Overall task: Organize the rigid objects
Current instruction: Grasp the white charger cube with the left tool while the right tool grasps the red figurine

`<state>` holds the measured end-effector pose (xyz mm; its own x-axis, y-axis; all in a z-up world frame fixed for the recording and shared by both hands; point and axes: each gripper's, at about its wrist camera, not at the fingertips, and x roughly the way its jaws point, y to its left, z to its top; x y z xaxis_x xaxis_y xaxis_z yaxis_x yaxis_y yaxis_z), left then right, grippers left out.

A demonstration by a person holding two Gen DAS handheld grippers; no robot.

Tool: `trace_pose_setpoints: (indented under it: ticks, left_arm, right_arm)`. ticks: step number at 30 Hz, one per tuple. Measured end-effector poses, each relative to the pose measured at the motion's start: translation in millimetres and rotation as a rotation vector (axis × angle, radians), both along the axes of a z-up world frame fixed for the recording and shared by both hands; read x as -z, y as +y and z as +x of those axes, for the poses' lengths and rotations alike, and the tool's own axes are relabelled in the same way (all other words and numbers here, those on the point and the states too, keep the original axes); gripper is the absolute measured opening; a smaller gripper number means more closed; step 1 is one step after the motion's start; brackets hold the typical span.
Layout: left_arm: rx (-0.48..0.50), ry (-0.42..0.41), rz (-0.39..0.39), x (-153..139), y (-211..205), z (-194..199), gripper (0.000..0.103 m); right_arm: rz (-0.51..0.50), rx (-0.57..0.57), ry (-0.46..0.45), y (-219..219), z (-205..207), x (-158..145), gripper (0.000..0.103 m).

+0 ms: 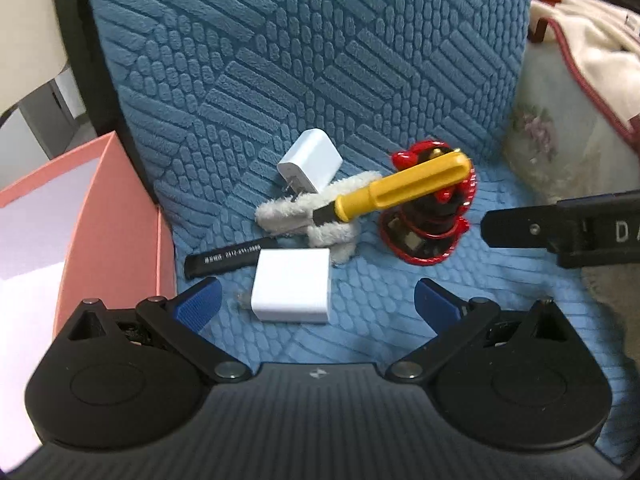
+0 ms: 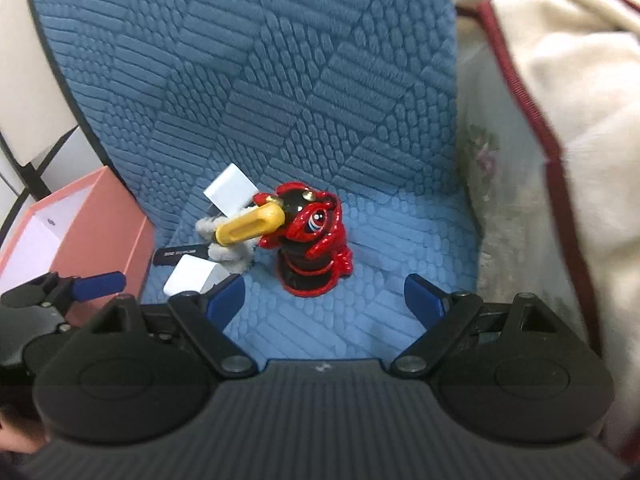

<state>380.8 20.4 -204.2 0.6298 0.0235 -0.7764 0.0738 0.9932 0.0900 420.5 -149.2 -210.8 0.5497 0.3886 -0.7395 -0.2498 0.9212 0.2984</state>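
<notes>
On the blue textured seat lie a white charger block point(image 1: 292, 290) point(image 2: 190, 278), a second white plug adapter point(image 1: 310, 166) point(image 2: 232, 192), a yellow-handled screwdriver point(image 1: 400, 186) point(image 2: 250, 230) resting across a fluffy white cloth point(image 1: 316, 216), a black strip with white print point(image 1: 224, 260), and a red and black figurine point(image 1: 432, 216) point(image 2: 312, 240). My left gripper point(image 1: 318, 300) is open, with the charger block just ahead between its fingers. My right gripper point(image 2: 324, 300) is open just in front of the figurine. The right gripper also shows at the right of the left wrist view point(image 1: 560, 228).
A pink open box point(image 1: 80, 216) point(image 2: 80, 236) with a white inside stands at the left of the seat. The blue backrest point(image 1: 304, 48) rises behind the objects. A cream blanket with a red border point(image 2: 560, 120) and a floral cushion point(image 1: 536, 140) lie to the right.
</notes>
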Motion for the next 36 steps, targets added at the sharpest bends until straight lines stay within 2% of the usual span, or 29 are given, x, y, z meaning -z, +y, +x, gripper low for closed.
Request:
trace_pose_setpoints:
  ticks: [2,4,14,18,21,23,26,29,33,36]
  left_arm:
    - [-0.005,0.012,0.020,6.4,1.1,9.2,0.103]
    - [-0.010,0.033,0.025,12.0,3.2,17.6,0.095]
    - [-0.037,0.053,0.090,31.7,8.8,42.1,0.089]
    - [-0.044,0.059,0.048,38.7,16.7,45.9,0.089]
    - [-0.046,0.069,0.070,46.8,19.9,50.2,0.088]
    - [-0.057,0.066,0.048,48.7,24.5,52.9,0.088]
    - [-0.059,0.066,0.032,52.2,29.2,56.7,0.087]
    - [-0.066,0.069,-0.011,53.3,32.5,58.7,0.077]
    - [-0.070,0.070,-0.047,51.9,34.9,61.8,0.059]
    - [-0.081,0.070,-0.042,46.9,28.8,57.6,0.058]
  right_arm:
    - [0.013,-0.004,0.022,3.1,8.7,7.0,0.087]
    - [0.021,-0.011,0.029,7.4,14.3,10.8,0.081]
    - [-0.021,-0.022,0.054,30.1,45.5,38.2,0.080]
    - [-0.038,-0.049,0.056,42.2,54.6,47.3,0.080]
    - [-0.052,-0.062,0.057,50.7,60.6,54.0,0.079]
    - [-0.050,-0.062,0.053,54.9,63.7,56.6,0.080]
    - [-0.057,-0.051,0.032,59.7,67.9,58.1,0.074]
    - [-0.064,-0.039,0.022,59.3,69.3,60.3,0.067]
    - [-0.059,-0.022,0.024,51.8,65.3,56.6,0.062]
    - [-0.045,-0.003,0.041,46.6,62.4,52.3,0.061]
